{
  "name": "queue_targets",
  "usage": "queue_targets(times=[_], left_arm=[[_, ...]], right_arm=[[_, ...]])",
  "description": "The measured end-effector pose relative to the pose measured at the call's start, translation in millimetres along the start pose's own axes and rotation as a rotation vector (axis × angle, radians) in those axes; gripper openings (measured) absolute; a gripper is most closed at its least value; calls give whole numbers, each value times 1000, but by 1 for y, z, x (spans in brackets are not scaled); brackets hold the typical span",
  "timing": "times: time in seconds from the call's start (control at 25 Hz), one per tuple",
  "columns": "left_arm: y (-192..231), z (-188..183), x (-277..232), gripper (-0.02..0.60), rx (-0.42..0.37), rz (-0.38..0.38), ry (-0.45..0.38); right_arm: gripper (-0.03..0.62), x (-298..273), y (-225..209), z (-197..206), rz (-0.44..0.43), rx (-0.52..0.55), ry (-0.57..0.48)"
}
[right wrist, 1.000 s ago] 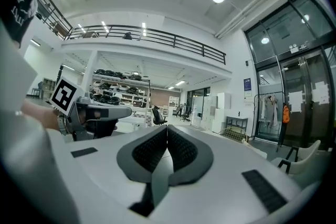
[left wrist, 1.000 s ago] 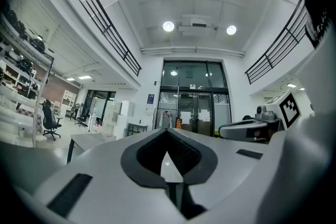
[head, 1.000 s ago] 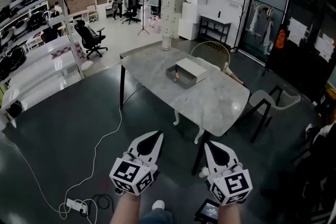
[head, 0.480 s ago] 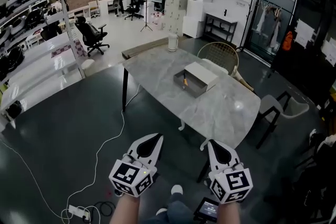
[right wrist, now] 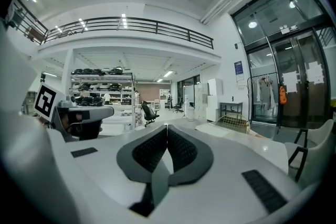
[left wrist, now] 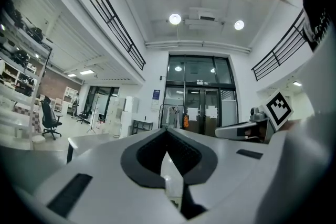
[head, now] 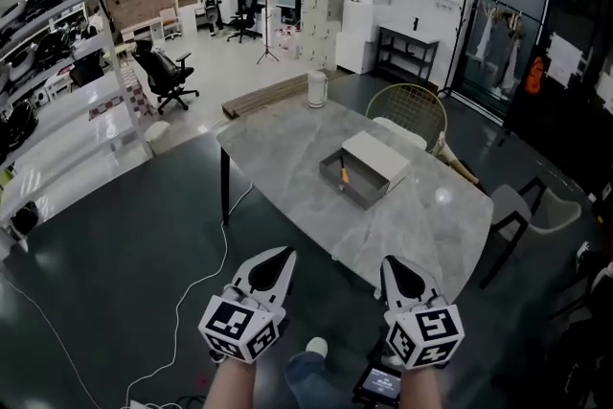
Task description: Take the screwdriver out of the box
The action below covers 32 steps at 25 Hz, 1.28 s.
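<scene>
The left tongs (head: 281, 254) and the right tongs (head: 393, 263) were held side by side, low in the head view, over the dark floor (head: 124, 235) and close to the near edge of the surface (head: 278, 144). Both were shut tight with nothing between them. Each one's own view showed its two dark pads (right wrist: 182, 150) pressed together at the tip. The box (head: 356, 187) lay open in the middle of the surface, well away from both tongs, with its white lid (head: 375, 155) on its far side. The screwdriver (head: 343, 173), with an orange handle, was inside the box. A white jug (head: 316, 89) stood at the far end of the surface, and a wire chair (head: 410, 106) stood beside the surface. A white cable (head: 201, 278) ran across the floor
</scene>
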<state>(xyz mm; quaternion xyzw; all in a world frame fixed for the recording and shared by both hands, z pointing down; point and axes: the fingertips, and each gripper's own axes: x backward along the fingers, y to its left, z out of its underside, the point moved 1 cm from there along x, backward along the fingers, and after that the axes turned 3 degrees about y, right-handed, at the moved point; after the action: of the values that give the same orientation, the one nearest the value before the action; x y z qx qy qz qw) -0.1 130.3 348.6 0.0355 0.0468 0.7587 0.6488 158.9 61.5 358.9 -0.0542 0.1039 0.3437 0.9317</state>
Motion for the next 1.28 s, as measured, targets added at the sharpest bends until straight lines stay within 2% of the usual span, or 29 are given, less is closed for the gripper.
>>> queue_targets(times=[0.24, 0.4, 0.64, 0.72, 0.84, 0.88, 1.04, 1.28], left_arm=[[42, -13, -73, 12, -4, 31, 17], [71, -18, -116, 12, 25, 36, 7], [92, -22, -161, 12, 13, 39, 19], [96, -24, -171, 12, 9, 38, 24], [105, -24, -189, 12, 2, 35, 22], [109, -22, -194, 12, 1, 34, 24], [125, -14, -216, 12, 5, 41, 45], [160, -7, -259, 12, 16, 84, 66]], right_arm=[[26, -70, -49, -28, 70, -88, -22], [26, -109, -75, -47, 68, -126, -51], [26, -151, -96, -60, 48, -92, -64], [26, -160, -98, -65, 23, -25, -65], [28, -179, -98, -66, 2, 138, -41], [28, -185, -99, -64, 0, 157, -27], [27, -204, -101, -57, -29, 109, 31], [26, -243, -125, -42, 16, 50, 88]])
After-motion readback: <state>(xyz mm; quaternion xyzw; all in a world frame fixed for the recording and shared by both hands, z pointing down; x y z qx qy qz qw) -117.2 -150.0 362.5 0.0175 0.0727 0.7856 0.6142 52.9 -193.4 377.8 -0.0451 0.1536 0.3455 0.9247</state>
